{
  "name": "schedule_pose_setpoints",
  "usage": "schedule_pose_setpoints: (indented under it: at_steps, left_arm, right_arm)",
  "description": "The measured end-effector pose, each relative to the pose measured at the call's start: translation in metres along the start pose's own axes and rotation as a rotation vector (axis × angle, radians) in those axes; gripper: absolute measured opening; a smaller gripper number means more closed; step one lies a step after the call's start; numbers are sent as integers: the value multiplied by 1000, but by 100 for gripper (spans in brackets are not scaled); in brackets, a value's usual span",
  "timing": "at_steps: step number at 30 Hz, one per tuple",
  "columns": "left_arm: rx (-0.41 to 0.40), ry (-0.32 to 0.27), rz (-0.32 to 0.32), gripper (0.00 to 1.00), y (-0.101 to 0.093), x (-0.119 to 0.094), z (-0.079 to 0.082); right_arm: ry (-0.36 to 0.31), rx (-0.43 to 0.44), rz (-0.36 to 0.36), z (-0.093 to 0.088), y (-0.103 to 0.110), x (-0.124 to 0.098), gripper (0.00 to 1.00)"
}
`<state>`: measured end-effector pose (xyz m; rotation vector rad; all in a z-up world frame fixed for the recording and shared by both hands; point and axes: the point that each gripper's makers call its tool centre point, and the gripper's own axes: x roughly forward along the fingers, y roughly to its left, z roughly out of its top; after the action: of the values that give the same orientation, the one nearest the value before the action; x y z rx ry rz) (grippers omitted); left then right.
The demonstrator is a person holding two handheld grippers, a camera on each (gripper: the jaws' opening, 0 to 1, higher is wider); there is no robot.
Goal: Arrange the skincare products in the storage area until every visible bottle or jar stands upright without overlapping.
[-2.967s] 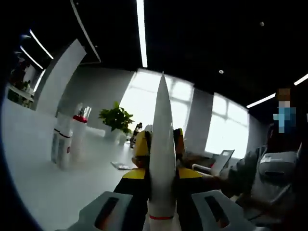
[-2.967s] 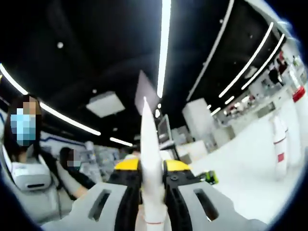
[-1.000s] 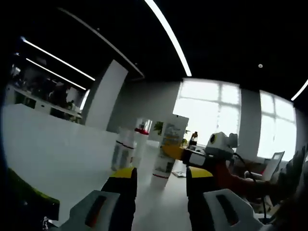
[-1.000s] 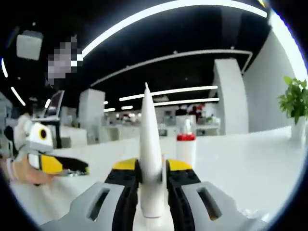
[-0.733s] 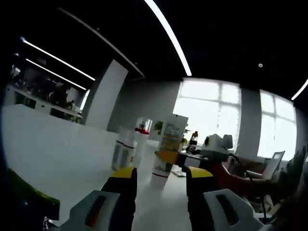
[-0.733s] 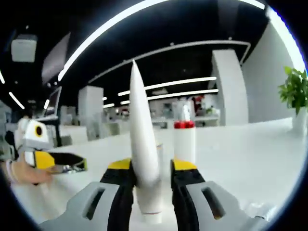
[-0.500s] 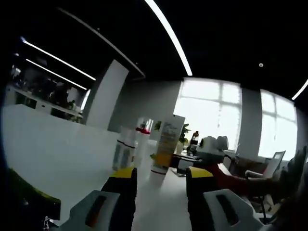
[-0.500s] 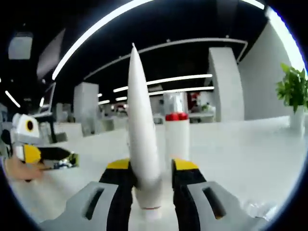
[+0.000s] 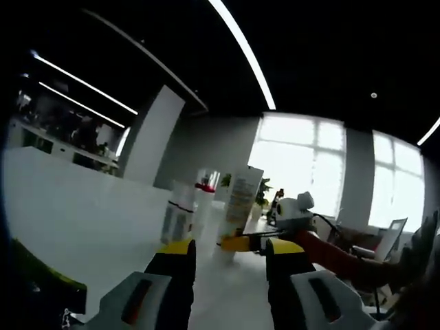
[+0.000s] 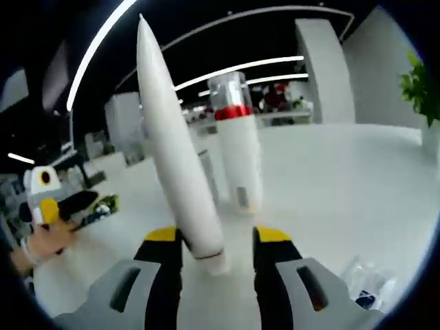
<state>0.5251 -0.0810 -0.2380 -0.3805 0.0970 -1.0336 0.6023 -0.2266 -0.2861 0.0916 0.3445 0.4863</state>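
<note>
Centre of the right gripper view: the white tube (image 10: 175,158) stands cap-down on the desk (image 10: 330,179), leaning toward the upper left of the frame. The right gripper (image 10: 216,237) has its fingers spread to either side of the tube's base, with a clear gap on the right side; the left side is too close to tell whether it touches.

Just behind the tube stands the pump bottle (image 10: 237,158) with a red collar, upright.

Left gripper view, centre: the left gripper (image 9: 223,247) has its fingers spread with nothing between them. It points at the group, where a shorter red-banded bottle (image 9: 180,216) stands at the left.

Count: one tube and two bottles, so three products, all on their bases and close together. No jar seen.

Progress, as a judgement: nearly done. Both bottles look settled, but the tube is not yet plumb. What is left is to straighten it and back the fingers away without knocking it.
</note>
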Motion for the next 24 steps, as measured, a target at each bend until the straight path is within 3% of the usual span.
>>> schedule_pose_setpoints:
  at_steps: [8,18,24]
  left_arm:
    - [-12,-8,3,41,1,-1,1]
    - [-28,-12,1,41,1,-3,1]
    - [-33,-15,3,41,1,-4,1]
  right_arm:
    - [20,-15,-33,-5,-9,-3,39]
    - [50,-25,-50,-11,-10,-5,23]
    - [55,-33,-56,-11,-12,-4,20]
